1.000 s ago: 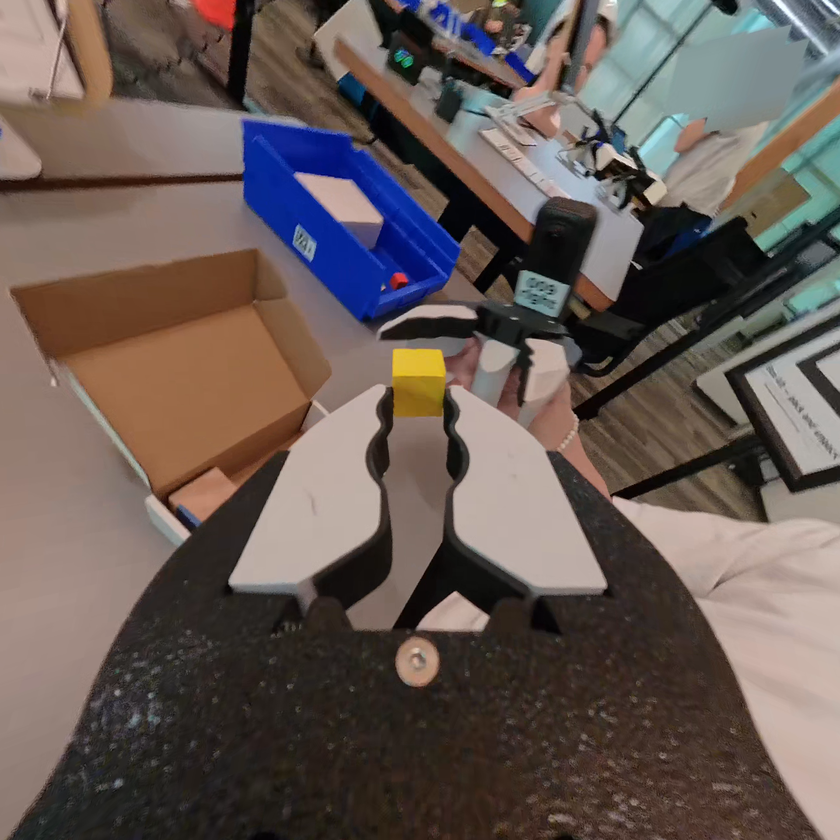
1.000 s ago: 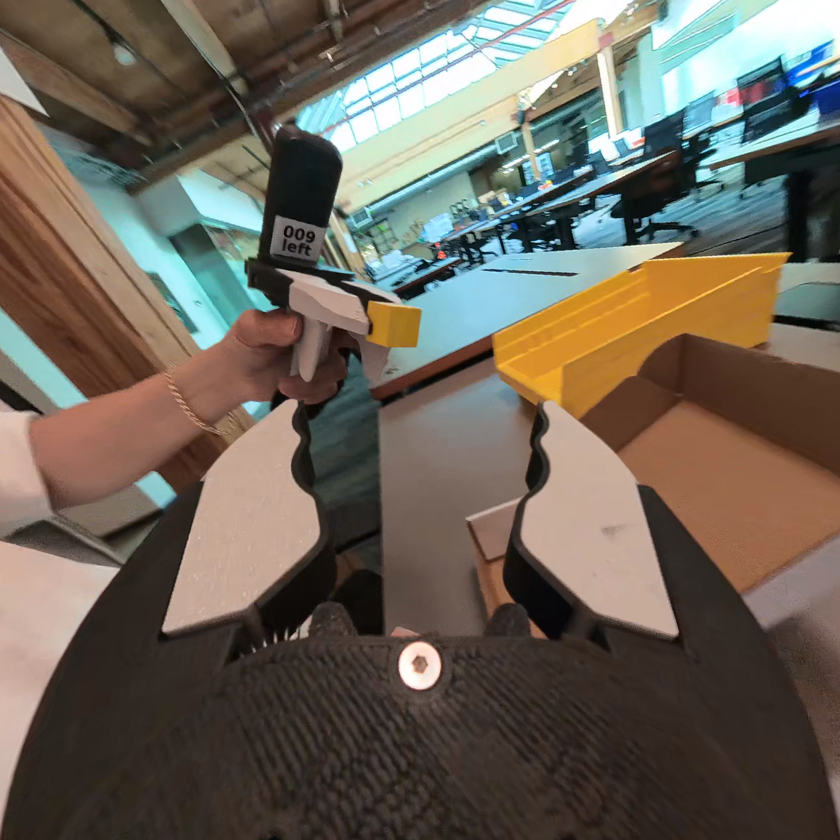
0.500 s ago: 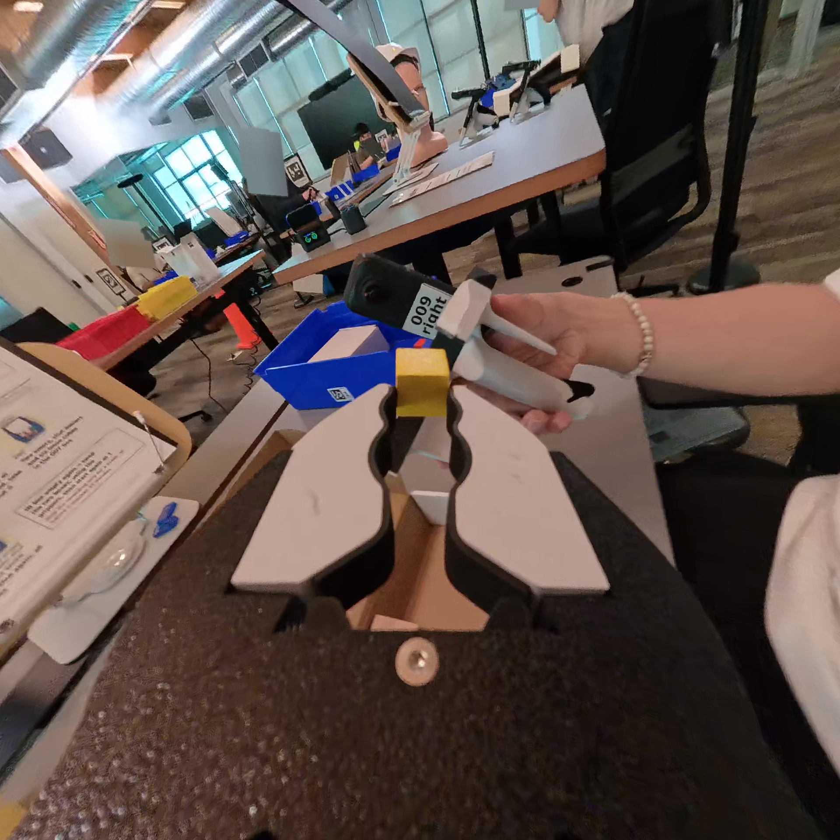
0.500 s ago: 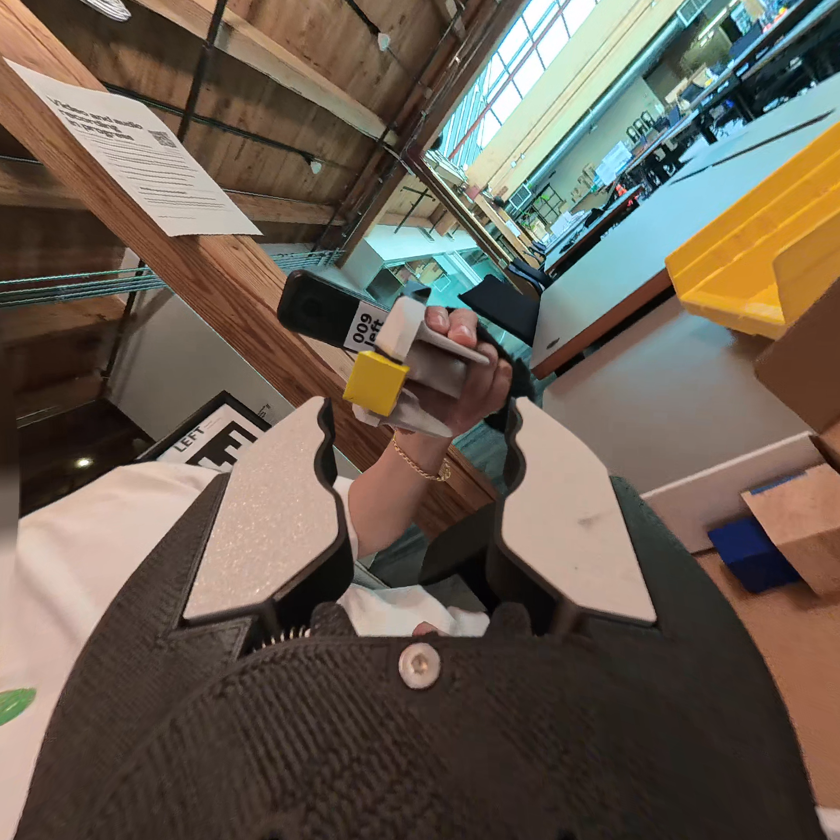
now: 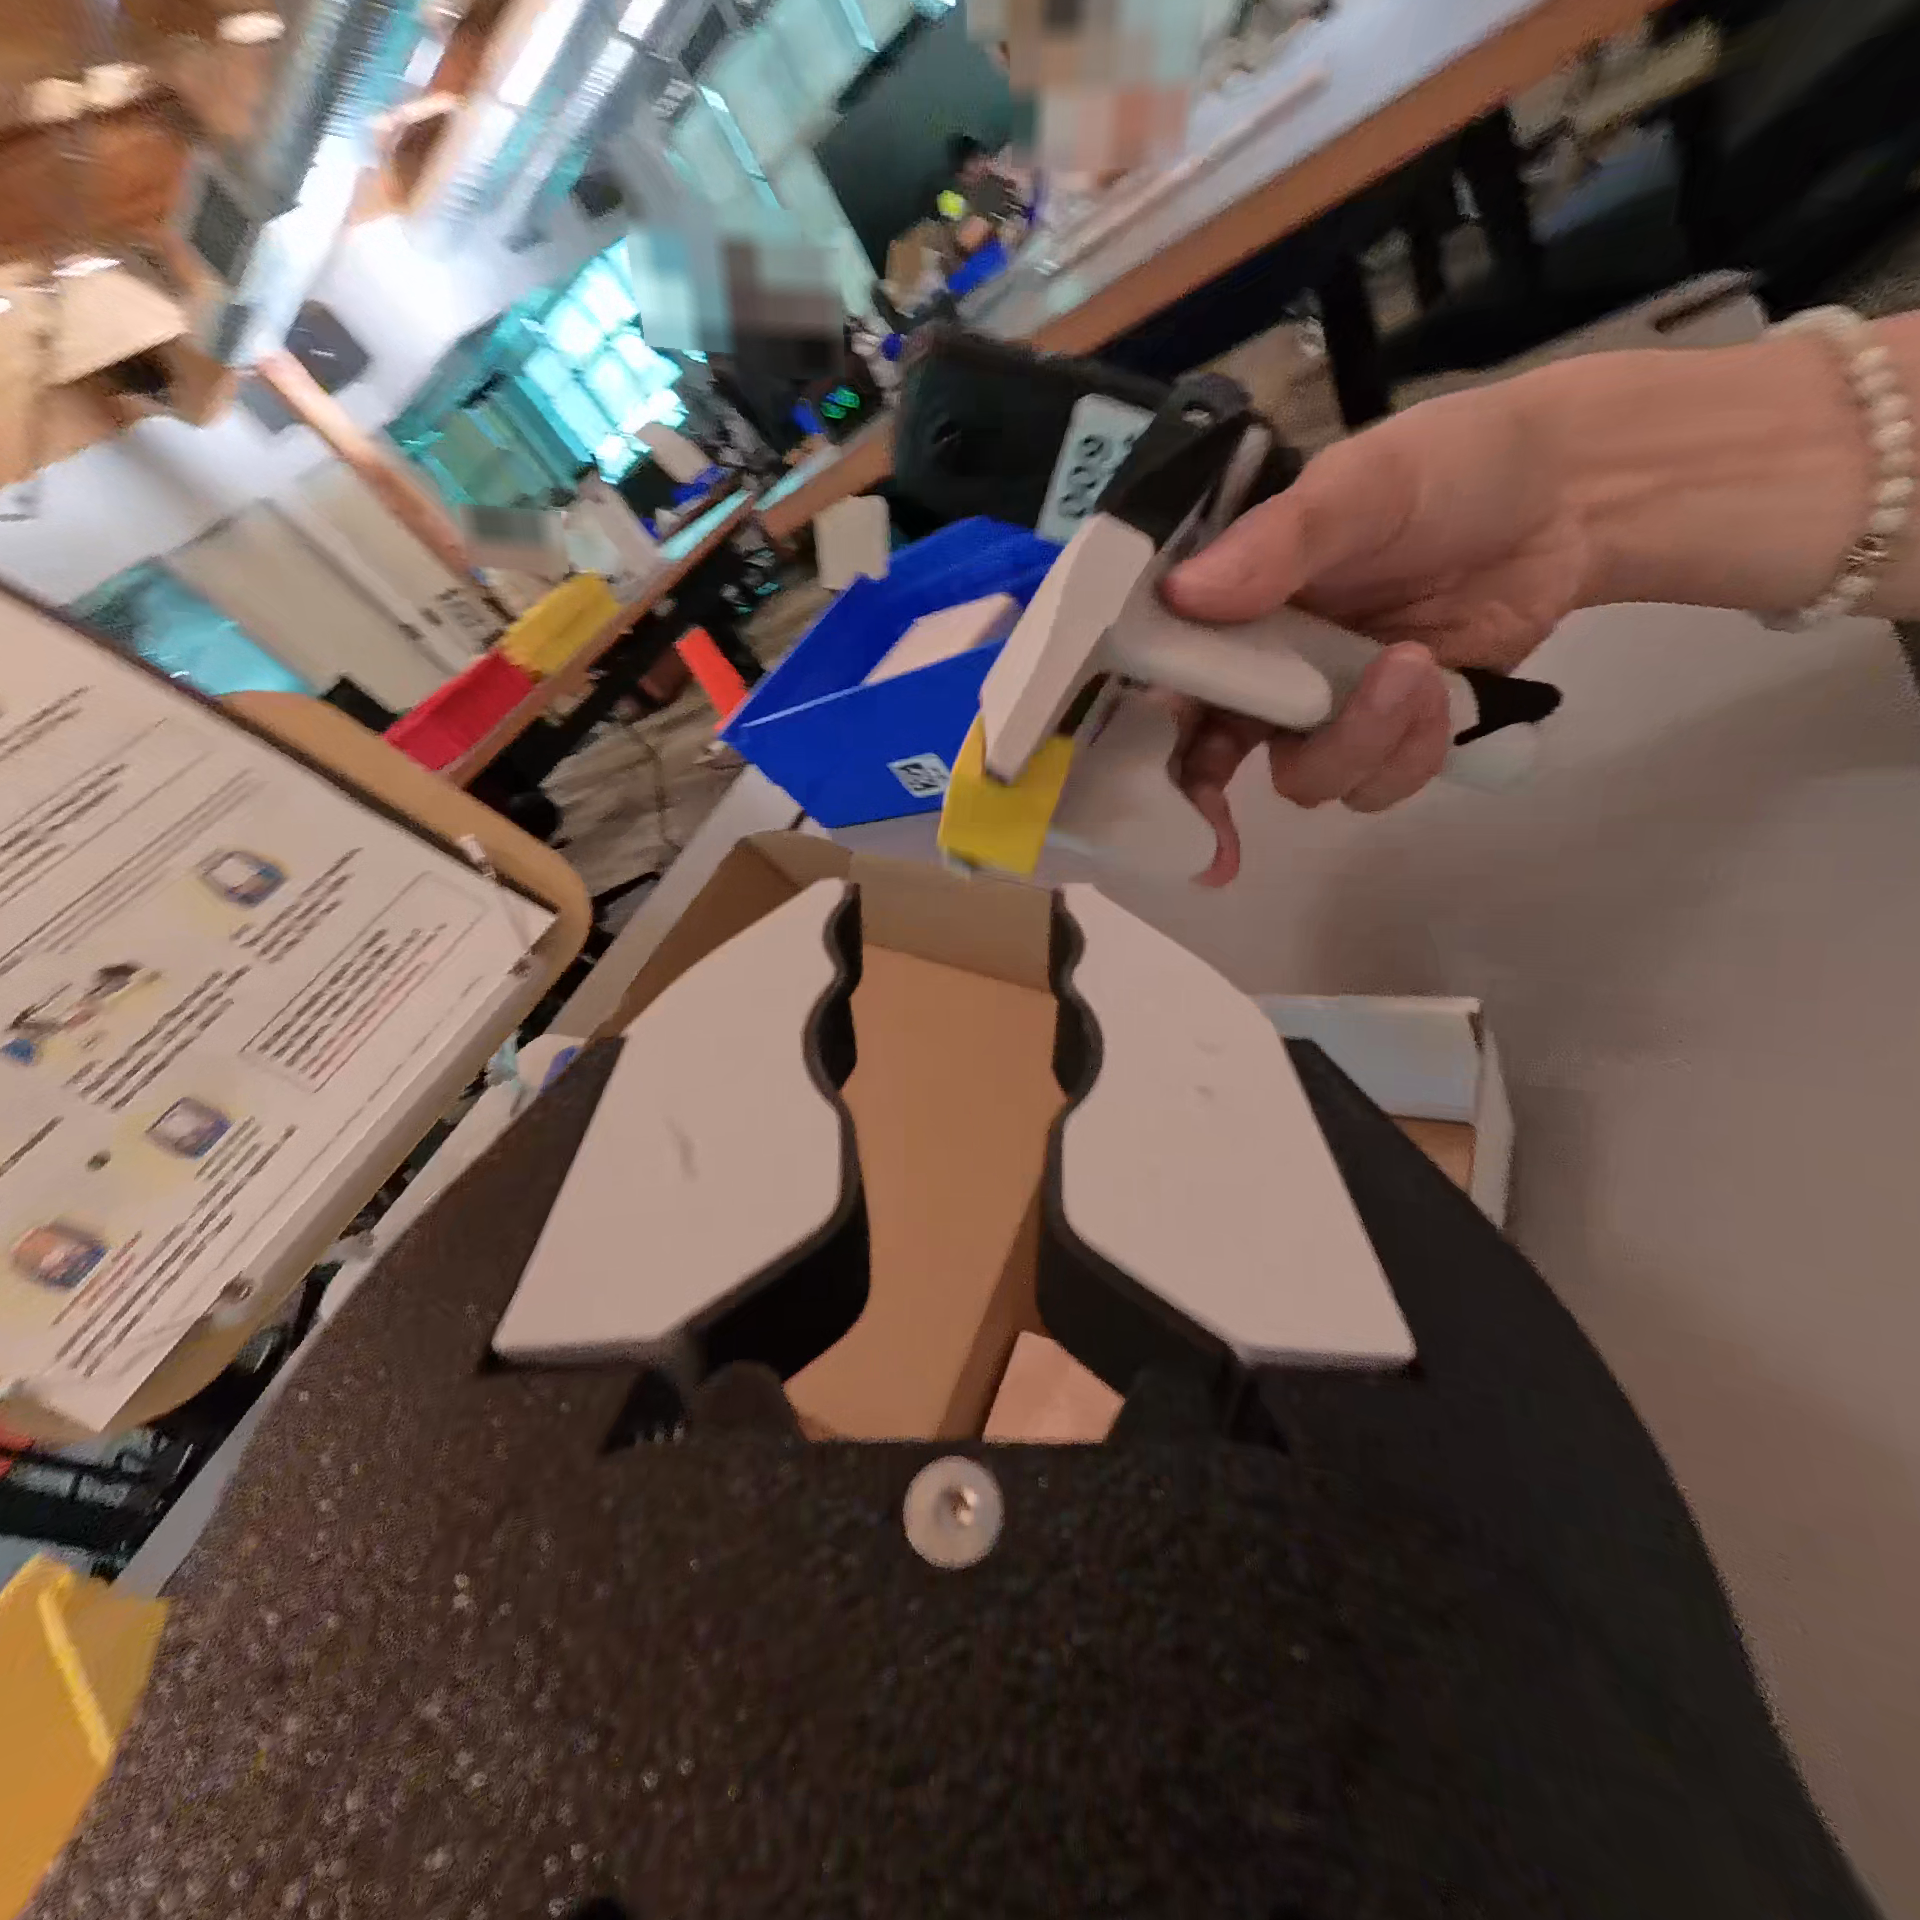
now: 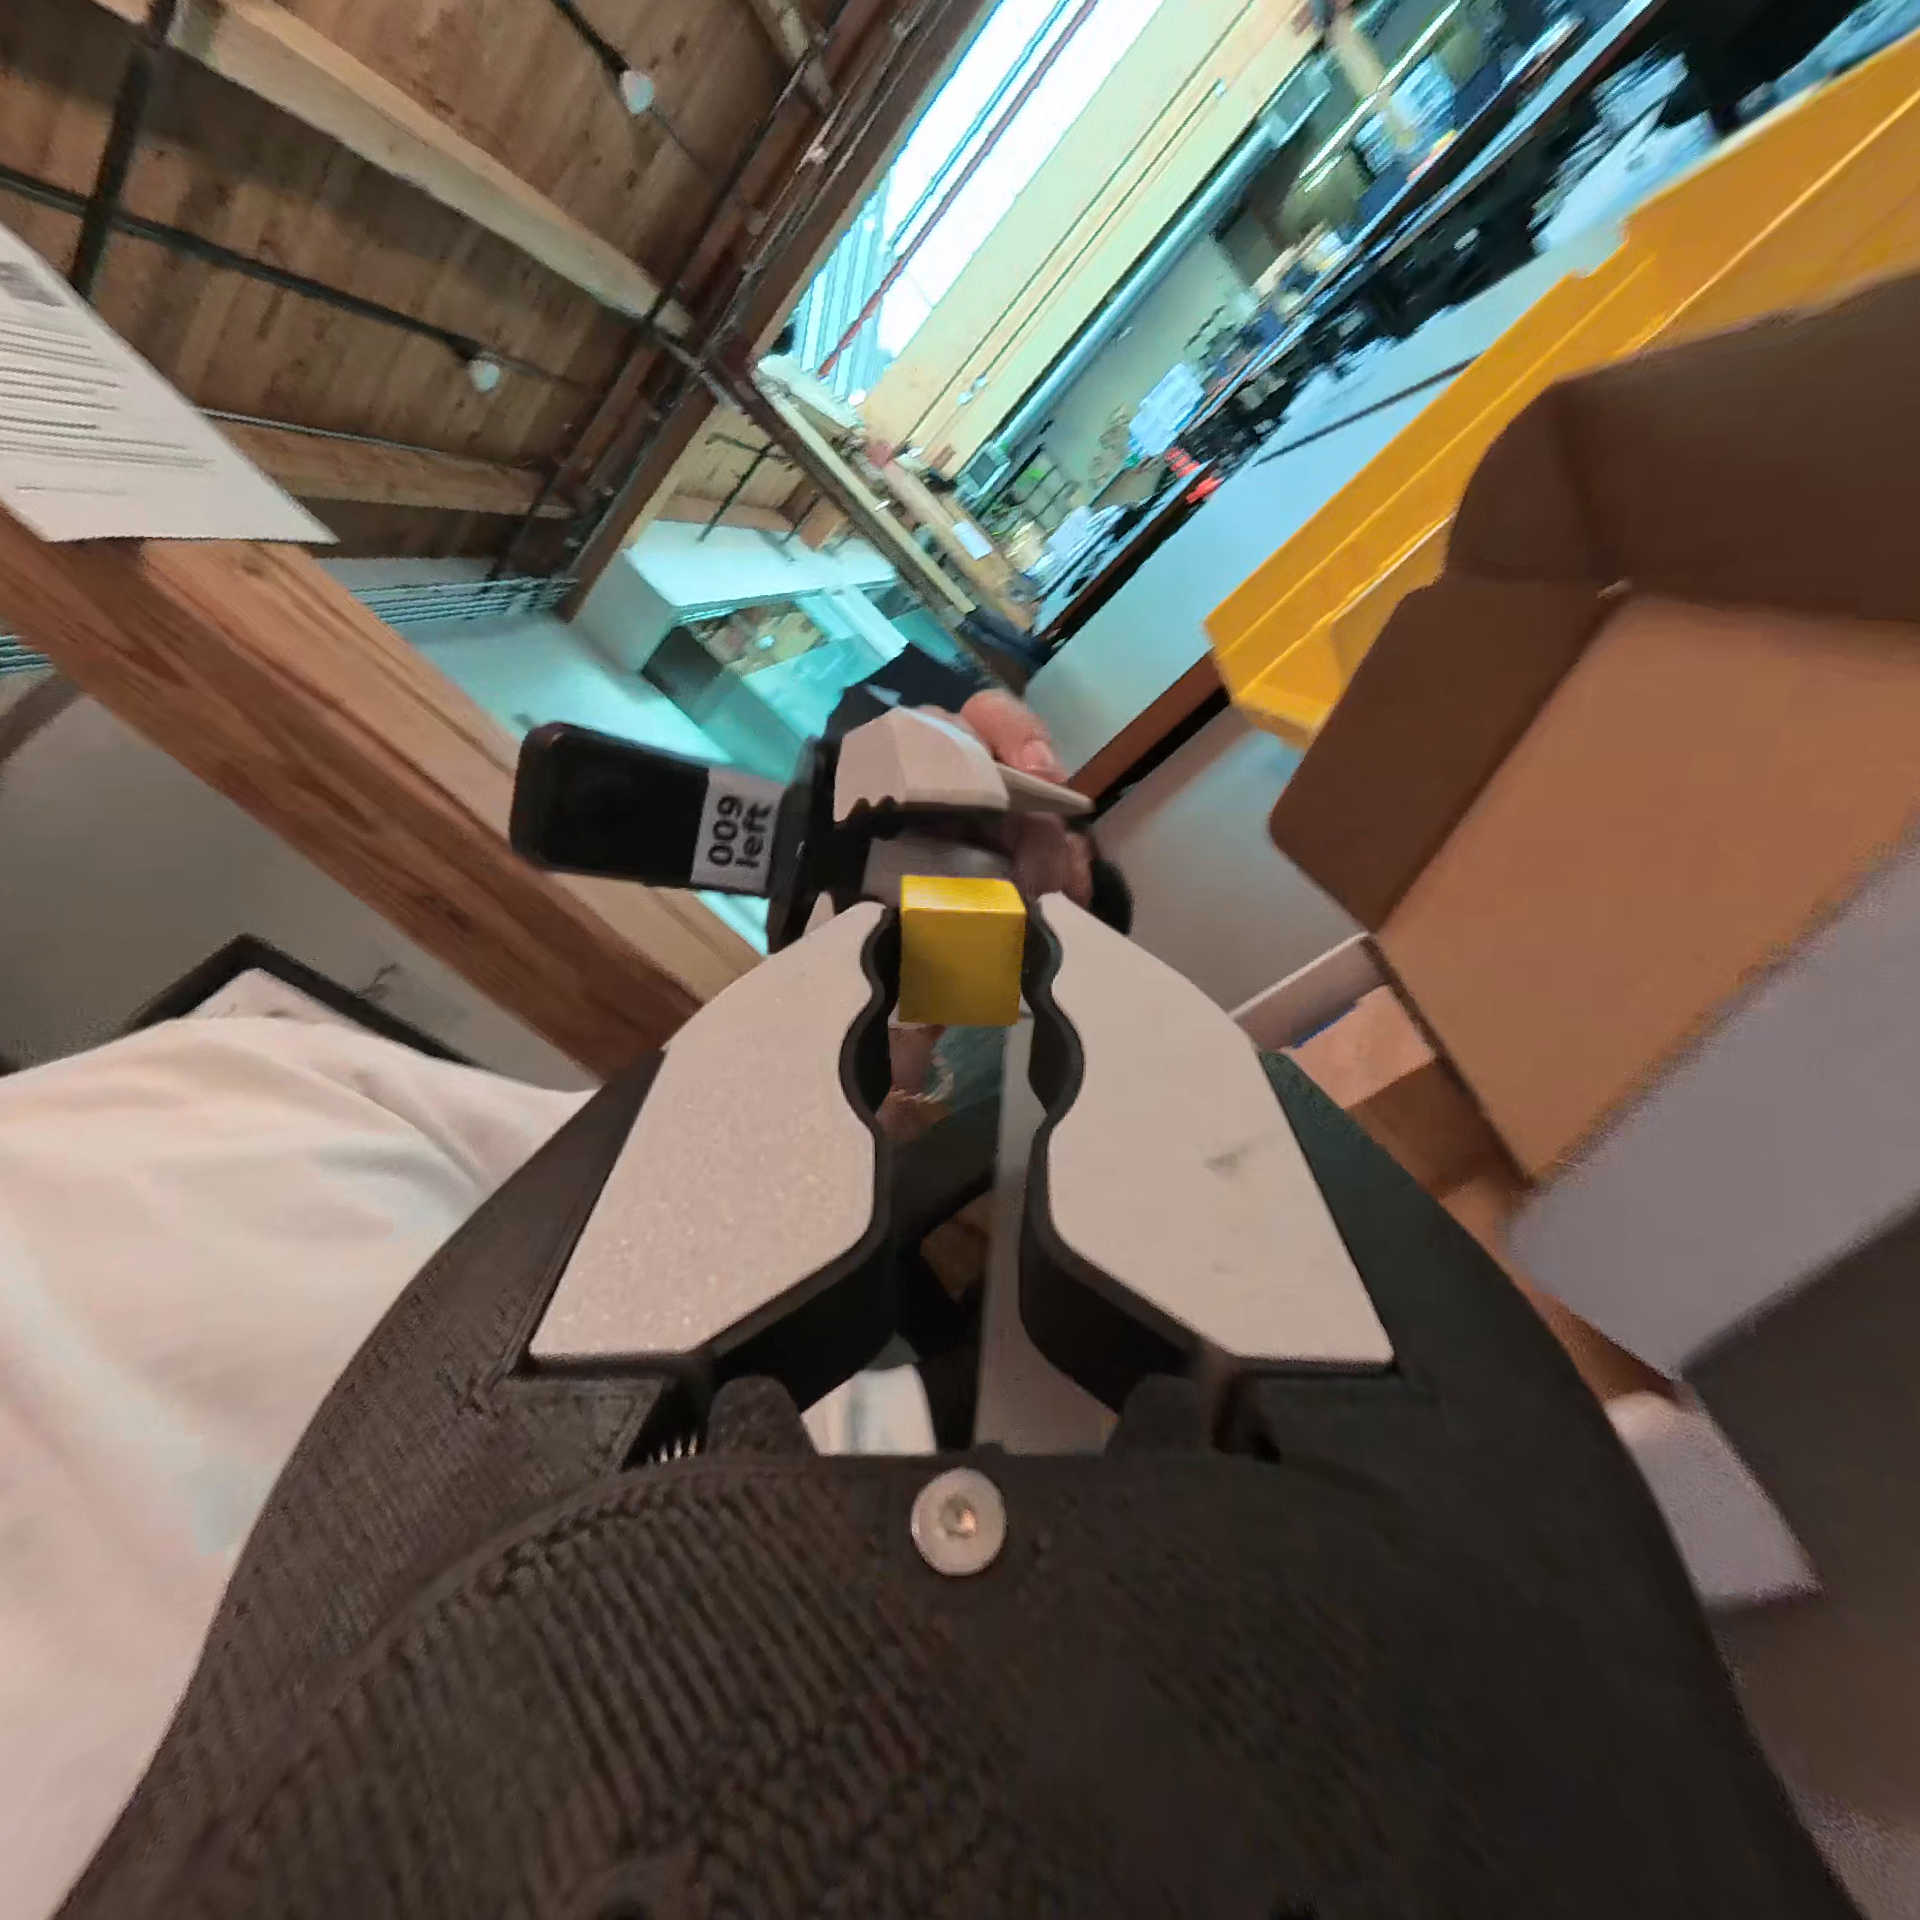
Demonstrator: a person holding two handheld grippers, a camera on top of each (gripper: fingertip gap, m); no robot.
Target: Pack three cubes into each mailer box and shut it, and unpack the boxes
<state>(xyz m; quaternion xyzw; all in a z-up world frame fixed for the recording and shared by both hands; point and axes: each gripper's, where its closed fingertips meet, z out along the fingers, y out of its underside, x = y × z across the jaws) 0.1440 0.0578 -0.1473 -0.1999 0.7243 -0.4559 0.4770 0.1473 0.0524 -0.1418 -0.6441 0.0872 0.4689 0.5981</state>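
Room: open workshop with long tables, timber beams and bright windows, much of it blurred
Worktop [image 5: 1662, 1039]: pale grey, spread under and right of the left claw, carrying the boxes and bins
Mailer box [image 5: 935, 1091]: brown cardboard, open, lying directly beneath and ahead of the left claw; inner floor seen through the gap between the fingers; in the right wrist view [image 6: 1621, 790] to the right of the right claw, flap raised
Blue bin [image 5: 862, 717]: beyond the box, ahead and slightly left of the left claw's tips, holding a pale block
Yellow bin [image 6: 1455, 468]: behind the open box, far to the upper right of the right claw
Instruction sheet [image 5: 208, 987]: printed board propped to the left of the left claw, tilted
Left claw [image 5: 951, 914]: fingers parted, nothing between them, poised over the open box; seen from the right wrist view [image 6: 935, 821] just past the cube
Right claw [image 6: 961, 935]: closed on the yellow cube at the fingertips; from the left wrist view [image 5: 1023, 790] ahead of and just above the left claw's tips, pointing down over the box's far edge, held by a hand [image 5: 1455, 582]
Yellow cube [image 6: 958, 951]: pinched between the right claw's tips, held in the air; in the left wrist view [image 5: 997, 821] just above the box's rear wall
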